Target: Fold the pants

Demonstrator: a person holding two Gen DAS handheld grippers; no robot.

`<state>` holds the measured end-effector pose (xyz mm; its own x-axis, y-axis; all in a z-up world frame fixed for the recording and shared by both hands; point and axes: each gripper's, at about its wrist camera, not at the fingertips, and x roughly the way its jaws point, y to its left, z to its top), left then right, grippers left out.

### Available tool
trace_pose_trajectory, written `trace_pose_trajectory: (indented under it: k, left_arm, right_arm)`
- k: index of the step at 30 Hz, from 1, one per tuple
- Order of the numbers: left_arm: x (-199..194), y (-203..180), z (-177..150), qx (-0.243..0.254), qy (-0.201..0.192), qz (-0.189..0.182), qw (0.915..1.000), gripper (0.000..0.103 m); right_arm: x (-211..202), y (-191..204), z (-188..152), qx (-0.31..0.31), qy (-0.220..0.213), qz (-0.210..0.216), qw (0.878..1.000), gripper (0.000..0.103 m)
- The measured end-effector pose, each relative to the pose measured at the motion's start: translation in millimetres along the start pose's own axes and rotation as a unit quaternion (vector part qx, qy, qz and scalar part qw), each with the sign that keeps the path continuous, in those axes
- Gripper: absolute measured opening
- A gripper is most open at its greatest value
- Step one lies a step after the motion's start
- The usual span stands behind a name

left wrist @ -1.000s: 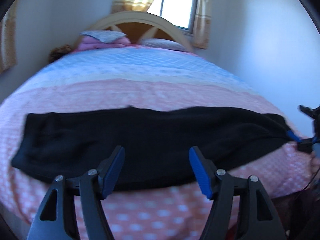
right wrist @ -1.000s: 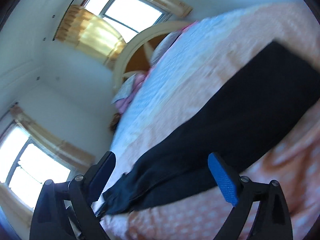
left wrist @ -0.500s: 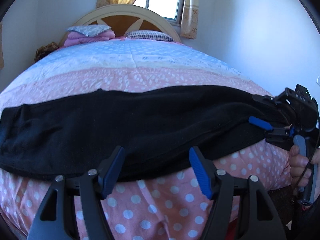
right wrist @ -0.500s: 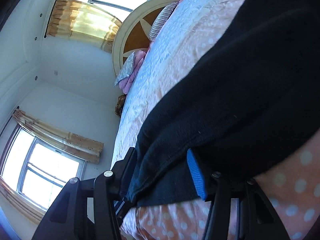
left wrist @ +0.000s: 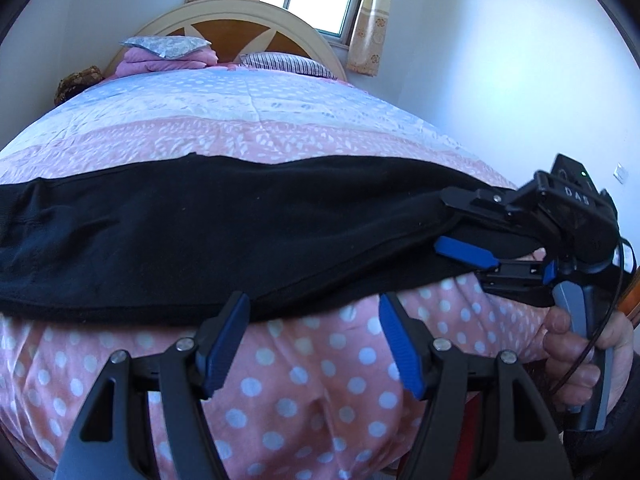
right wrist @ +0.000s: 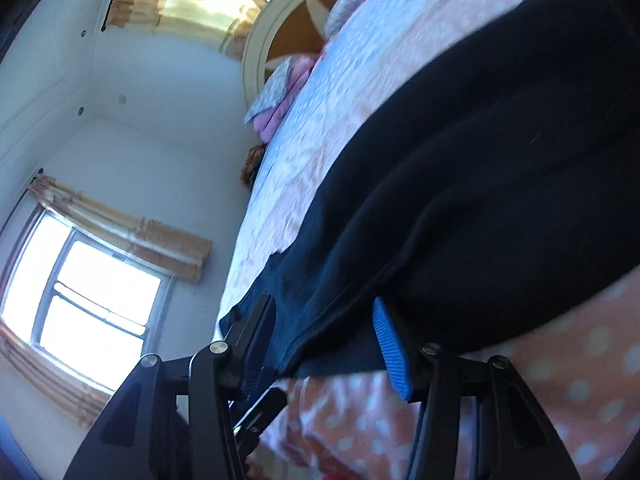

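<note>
Black pants [left wrist: 240, 232] lie stretched left to right across the bed, near its front edge. My left gripper [left wrist: 312, 312] stands open, its blue pads [left wrist: 224, 344] just at the pants' near hem around the middle, nothing between them. My right gripper [left wrist: 442, 224] is at the pants' right end, one finger above the cloth and the blue pad [left wrist: 464, 252] below it. In the right wrist view the end of the pants [right wrist: 500, 200] fills the gap of that gripper [right wrist: 324, 312], which is shut on the bunched cloth.
The bed's pink dotted quilt [left wrist: 320, 380] hangs over the front edge below the pants. Pillows [left wrist: 168, 50] and a headboard [left wrist: 224, 20] stand at the far end. A white wall [left wrist: 500, 80] runs along the right. A hand [left wrist: 576, 344] holds the right gripper's handle.
The right gripper's jaws narrowed from wide apart and closed on the pants' right end, then moved leftward with it. The left gripper has come closer to the pants' near hem.
</note>
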<state>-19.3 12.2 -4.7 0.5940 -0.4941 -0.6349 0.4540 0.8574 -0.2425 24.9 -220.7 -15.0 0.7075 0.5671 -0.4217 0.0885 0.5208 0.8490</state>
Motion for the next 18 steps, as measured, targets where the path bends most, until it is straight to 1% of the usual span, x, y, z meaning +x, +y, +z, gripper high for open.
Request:
trace_pose_trajectory:
  k: [1,2,3,4,5,7,8,11,15,17,18]
  left_arm:
    - [-1,2,0,-0.002,0.0,0.0,1.0,0.069]
    - [-2,4,-1,-0.006,0.0,-0.001,1.0,0.069]
    - [-2,5,-1,-0.011,0.001,-0.002,0.9999,0.069]
    - [-2,6,-1,-0.015,0.002,-0.003,0.9999,0.069]
    - [-3,7,-1,-0.017,0.003,-0.003,0.9998,0.069]
    - [-6,6,-1,-0.013,0.001,-0.003,0.9999,0.069]
    - [-9,7,-1,-0.009,-0.003,-0.003,1.0,0.069]
    - [-21,11,3,-0.013,-0.024,-0.017,0.9995,0.069]
    - [-29,15,17,-0.025,-0.056,-0.018,0.998,0.07]
    - [-24,13,24,-0.019,-0.056,-0.011,0.9982,0.07]
    - [-22,12,27,-0.015,-0.055,-0.003,0.9984,0.07]
  right_arm:
    - [4,0,1,0.002,0.006,0.002,1.0,0.053]
    - [10,3,2,-0.006,0.008,-0.003,1.0,0.047]
    - [14,6,5,-0.018,0.004,-0.005,1.0,0.04]
    - [20,8,8,-0.027,0.002,-0.005,1.0,0.024]
    - [24,8,11,-0.027,0.004,-0.007,1.0,0.014]
    - [28,4,12,-0.012,0.006,0.011,1.0,0.007]
    - [25,5,10,-0.015,0.005,0.026,1.0,0.006]
    - [16,19,-4,-0.058,0.007,0.026,0.998,0.006]
    - [13,8,-34,-0.053,0.037,0.02,0.998,0.007]
    - [9,1,-42,-0.051,0.036,0.004,0.998,0.007]
    - [6,-3,-43,-0.042,0.047,0.006,0.998,0.007]
